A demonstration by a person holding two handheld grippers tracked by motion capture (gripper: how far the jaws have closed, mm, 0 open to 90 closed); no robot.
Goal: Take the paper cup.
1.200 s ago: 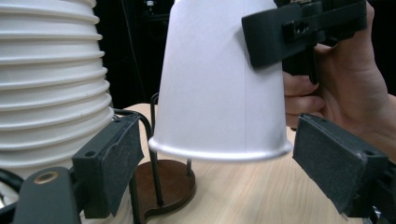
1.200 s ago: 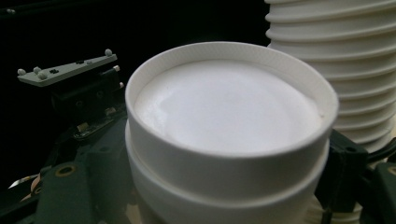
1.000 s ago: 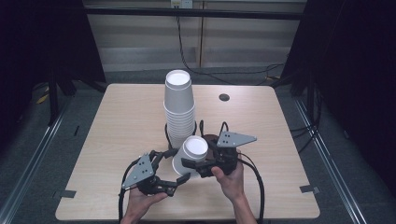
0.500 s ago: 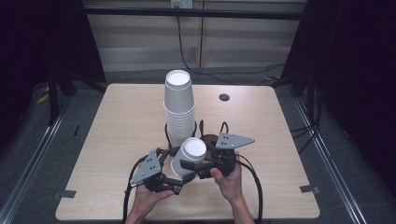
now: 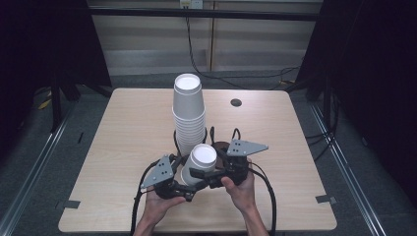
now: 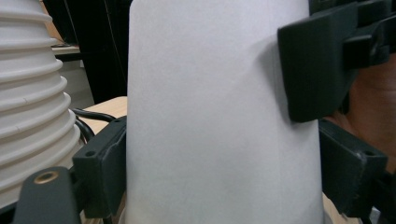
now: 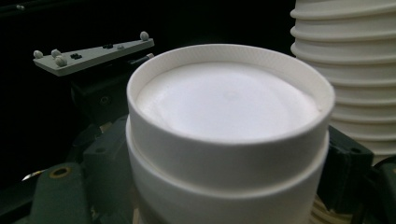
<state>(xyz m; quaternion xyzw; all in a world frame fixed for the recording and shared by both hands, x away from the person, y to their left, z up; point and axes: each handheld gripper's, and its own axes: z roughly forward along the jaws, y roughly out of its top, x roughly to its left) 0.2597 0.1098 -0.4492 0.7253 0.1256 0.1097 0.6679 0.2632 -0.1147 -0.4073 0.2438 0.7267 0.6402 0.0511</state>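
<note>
A tall stack of upturned white paper cups [image 5: 188, 113] stands mid-table; its ribbed rims show in the left gripper view [image 6: 28, 93] and the right gripper view [image 7: 345, 70]. Just in front of it, a separate upturned white cup [image 5: 202, 156] is held off the table, tilted. My left gripper [image 5: 186, 183] is shut on its lower wall [image 6: 215, 93], with one jaw on each side. My right gripper [image 5: 202, 173] is shut higher up; one of its fingers [image 6: 317, 60] presses the wall. The right gripper view shows two nested cup bases [image 7: 229, 98].
The light wooden table [image 5: 113, 147] has a dark round hole [image 5: 236, 103] at the back right. Black cables [image 5: 211, 135] loop behind the held cup, beside the stack's foot. The left gripper's grey plate [image 7: 88, 51] sits close behind the cup. Dark floor surrounds the table.
My left gripper has moved forward and right, closer against the cup's wall. The held cup and right gripper have barely shifted. The stack has not moved.
</note>
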